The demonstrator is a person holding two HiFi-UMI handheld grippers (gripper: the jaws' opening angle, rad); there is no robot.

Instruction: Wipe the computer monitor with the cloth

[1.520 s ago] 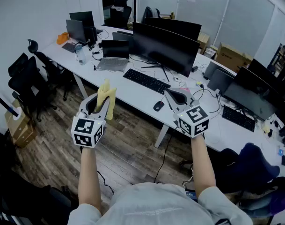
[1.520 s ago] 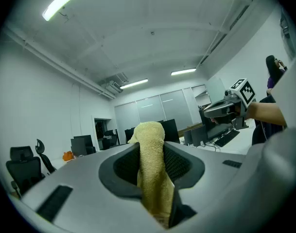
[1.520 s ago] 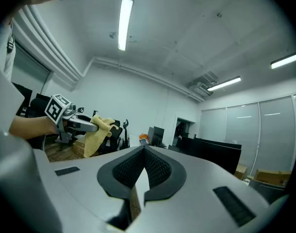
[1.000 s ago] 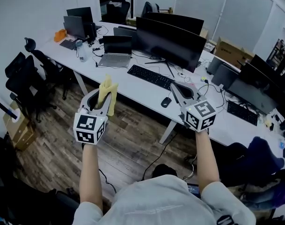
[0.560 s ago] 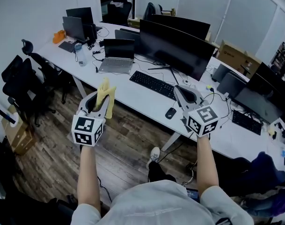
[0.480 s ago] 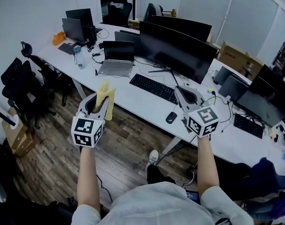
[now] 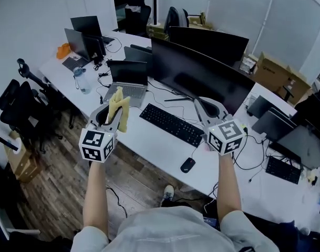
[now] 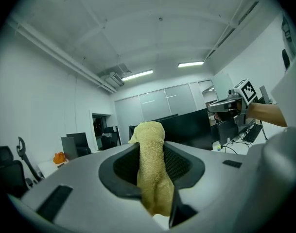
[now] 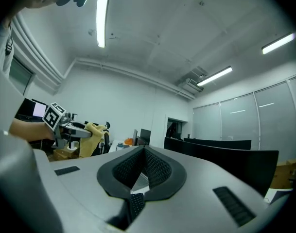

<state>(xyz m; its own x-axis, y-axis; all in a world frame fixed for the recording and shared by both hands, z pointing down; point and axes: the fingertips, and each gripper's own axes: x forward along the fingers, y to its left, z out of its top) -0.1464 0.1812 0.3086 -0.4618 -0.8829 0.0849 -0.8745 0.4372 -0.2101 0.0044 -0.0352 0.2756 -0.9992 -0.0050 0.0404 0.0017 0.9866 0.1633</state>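
A wide, curved black monitor (image 7: 204, 83) stands on the white desk (image 7: 149, 140) ahead of me. My left gripper (image 7: 112, 109) is held up in front of the desk's near edge, shut on a yellow cloth (image 7: 120, 108) that sticks up past its tips. The left gripper view shows the cloth (image 8: 150, 135) squeezed between the jaws of that gripper (image 8: 152, 152), with the monitor (image 8: 189, 129) behind. My right gripper (image 7: 200, 102) hovers over the desk just before the monitor's lower edge. Its jaws are shut and hold nothing in the right gripper view (image 9: 144, 152).
A black keyboard (image 7: 172, 125) and a mouse (image 7: 187, 165) lie in front of the monitor. A laptop (image 7: 125, 77), a water bottle (image 7: 80, 81) and smaller screens (image 7: 86, 33) sit further left. Office chairs (image 7: 18, 106) stand at the left, more desks with monitors (image 7: 301, 140) at the right.
The desk and monitor have come nearer and now fill the middle of the head view. Both grippers keep their pose; the cloth stays in the left one.
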